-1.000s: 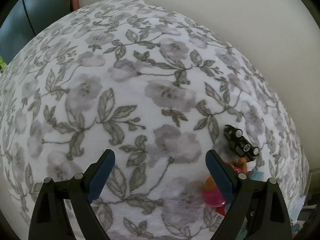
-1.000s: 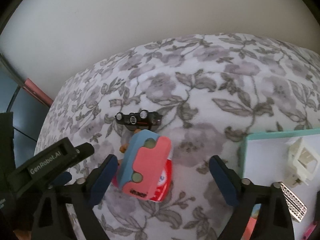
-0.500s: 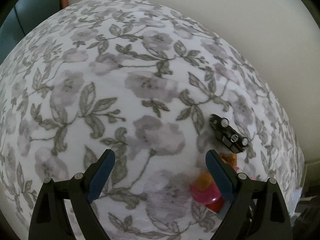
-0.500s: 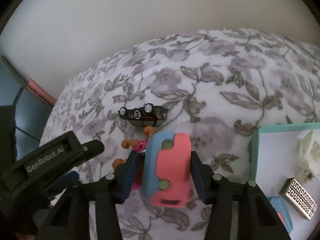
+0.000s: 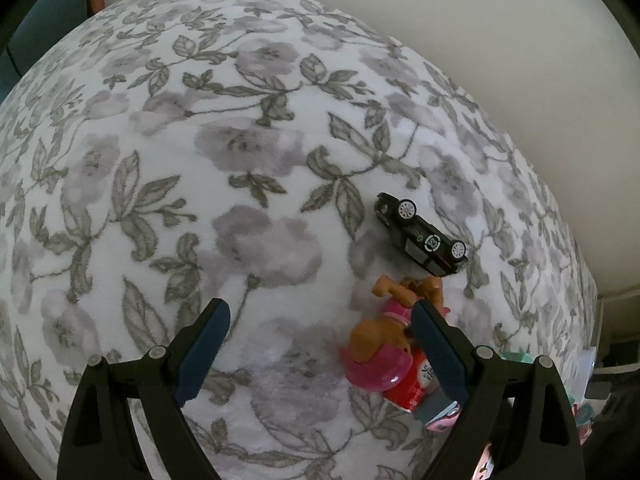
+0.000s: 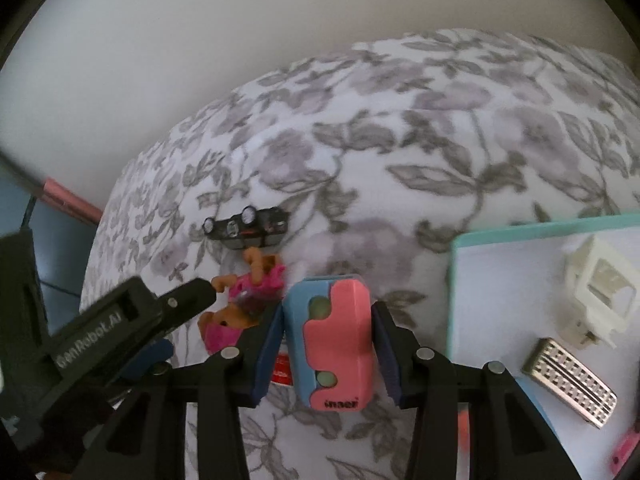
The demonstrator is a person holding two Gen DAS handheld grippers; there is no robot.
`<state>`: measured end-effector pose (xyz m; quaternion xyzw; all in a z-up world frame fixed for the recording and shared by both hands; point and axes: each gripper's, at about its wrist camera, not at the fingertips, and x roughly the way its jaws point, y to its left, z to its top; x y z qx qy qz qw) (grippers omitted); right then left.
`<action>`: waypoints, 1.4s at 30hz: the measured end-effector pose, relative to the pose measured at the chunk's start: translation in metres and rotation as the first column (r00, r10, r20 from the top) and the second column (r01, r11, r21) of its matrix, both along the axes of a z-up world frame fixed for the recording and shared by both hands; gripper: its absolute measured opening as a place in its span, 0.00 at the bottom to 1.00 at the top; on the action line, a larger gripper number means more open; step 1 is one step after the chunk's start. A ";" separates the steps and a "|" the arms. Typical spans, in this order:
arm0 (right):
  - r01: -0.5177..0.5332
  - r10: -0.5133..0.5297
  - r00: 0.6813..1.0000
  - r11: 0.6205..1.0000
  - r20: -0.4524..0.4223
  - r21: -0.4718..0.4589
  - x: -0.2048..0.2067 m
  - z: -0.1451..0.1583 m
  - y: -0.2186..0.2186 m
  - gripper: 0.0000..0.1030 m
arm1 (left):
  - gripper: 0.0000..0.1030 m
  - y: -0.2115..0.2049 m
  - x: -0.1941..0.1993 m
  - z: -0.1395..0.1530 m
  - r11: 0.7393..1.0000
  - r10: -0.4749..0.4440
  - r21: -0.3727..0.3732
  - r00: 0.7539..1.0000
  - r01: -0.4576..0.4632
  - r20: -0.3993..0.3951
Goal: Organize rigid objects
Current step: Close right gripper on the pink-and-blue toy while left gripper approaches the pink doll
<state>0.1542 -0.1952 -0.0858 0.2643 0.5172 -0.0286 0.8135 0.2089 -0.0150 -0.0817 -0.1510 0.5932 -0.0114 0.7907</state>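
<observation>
My right gripper (image 6: pixel 326 354) is shut on a pink and blue plastic case (image 6: pixel 332 344) and holds it above the floral cloth. A black toy car (image 6: pixel 246 228) lies on its side beyond it, also in the left wrist view (image 5: pixel 422 236). A brown and pink toy dog figure (image 5: pixel 384 340) lies just in front of the car and shows in the right wrist view (image 6: pixel 244 308). A red can (image 5: pixel 412 388) lies next to the figure. My left gripper (image 5: pixel 322 344) is open and empty, its right finger (image 5: pixel 436 344) beside the figure.
A teal-rimmed white tray (image 6: pixel 472 240) at the right holds a white plastic part (image 6: pixel 596 288) and a perforated metal piece (image 6: pixel 572 384). A pale wall stands behind the floral cloth (image 5: pixel 240 160). A pink rail (image 6: pixel 68 200) shows at the far left.
My right gripper closed on the pink and blue case and lifted it toward the right. My left gripper moved nearer the toy dog figure and the car.
</observation>
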 end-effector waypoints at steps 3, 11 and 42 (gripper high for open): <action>0.022 -0.022 1.000 1.000 -0.011 0.017 -0.002 0.002 -0.008 0.45 | 0.89 -0.003 0.000 0.000 1.000 -0.012 0.005 1.000 0.012 -0.005; 0.040 -0.039 0.999 0.997 -0.016 0.063 -0.005 0.002 -0.016 0.45 | 0.89 -0.015 -0.001 -0.001 0.998 -0.056 0.039 0.998 0.056 -0.016; 0.063 -0.059 0.998 0.986 -0.026 0.157 -0.009 -0.002 -0.024 0.44 | 0.43 -0.033 -0.005 -0.012 0.986 -0.134 -0.108 0.990 0.127 -0.054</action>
